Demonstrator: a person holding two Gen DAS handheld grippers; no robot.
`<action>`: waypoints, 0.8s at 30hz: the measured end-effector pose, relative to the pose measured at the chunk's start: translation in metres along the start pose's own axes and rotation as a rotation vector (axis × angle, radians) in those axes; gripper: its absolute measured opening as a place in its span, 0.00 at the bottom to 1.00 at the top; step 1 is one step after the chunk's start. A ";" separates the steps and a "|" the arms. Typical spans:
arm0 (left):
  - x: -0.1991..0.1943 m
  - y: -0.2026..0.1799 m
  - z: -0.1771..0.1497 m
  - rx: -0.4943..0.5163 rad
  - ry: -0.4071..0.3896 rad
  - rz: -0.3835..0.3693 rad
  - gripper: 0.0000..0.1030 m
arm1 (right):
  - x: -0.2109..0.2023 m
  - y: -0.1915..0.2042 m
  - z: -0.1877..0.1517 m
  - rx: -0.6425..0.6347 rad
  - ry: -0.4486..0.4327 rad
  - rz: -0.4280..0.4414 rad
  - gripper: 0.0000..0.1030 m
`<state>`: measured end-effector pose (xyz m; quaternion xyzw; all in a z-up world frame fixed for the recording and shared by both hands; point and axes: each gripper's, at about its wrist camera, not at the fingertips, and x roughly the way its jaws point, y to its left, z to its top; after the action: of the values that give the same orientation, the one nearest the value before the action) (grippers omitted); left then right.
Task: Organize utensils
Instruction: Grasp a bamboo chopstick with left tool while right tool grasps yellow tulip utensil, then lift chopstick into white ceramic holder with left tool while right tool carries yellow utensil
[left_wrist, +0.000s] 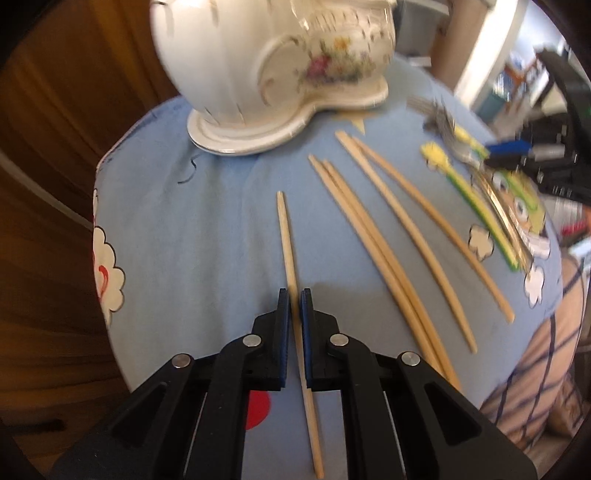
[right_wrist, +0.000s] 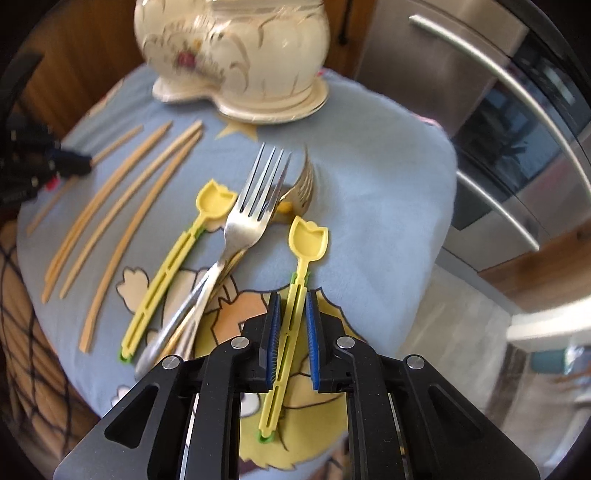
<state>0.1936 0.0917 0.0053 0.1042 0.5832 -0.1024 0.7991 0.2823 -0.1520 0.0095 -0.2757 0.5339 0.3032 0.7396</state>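
Note:
In the left wrist view my left gripper (left_wrist: 294, 295) is shut on a thin wooden chopstick (left_wrist: 286, 229), which runs lengthwise between the blue pads over the blue cloth. Several more chopsticks (left_wrist: 373, 240) lie to its right. My right gripper (right_wrist: 294, 297) is shut on the slotted handle of a yellow tulip-shaped spoon (right_wrist: 308, 240), its bowl pointing away from me. A second yellow spoon (right_wrist: 173, 266) and crossed metal forks (right_wrist: 255, 206) lie to the left of it. The white floral ceramic holder (left_wrist: 280, 66) (right_wrist: 236, 55) stands at the far side.
A blue cartoon-print cloth (left_wrist: 184, 221) covers the small rounded table, which drops off on all sides. Wooden cabinet fronts (left_wrist: 55, 147) stand to the left. A stainless appliance with bar handles (right_wrist: 498, 129) stands close on the right.

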 end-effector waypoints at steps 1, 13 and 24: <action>0.001 0.000 0.004 0.013 0.042 0.000 0.06 | 0.001 0.000 0.003 -0.013 0.027 0.001 0.14; 0.003 0.001 0.022 0.033 0.131 -0.028 0.05 | 0.008 -0.003 0.014 -0.024 0.105 0.039 0.10; -0.054 0.026 -0.021 -0.135 -0.229 -0.103 0.04 | -0.043 -0.058 0.013 0.180 -0.199 0.123 0.10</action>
<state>0.1655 0.1249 0.0515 0.0077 0.4983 -0.1152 0.8593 0.3227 -0.1873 0.0593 -0.1435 0.4990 0.3248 0.7905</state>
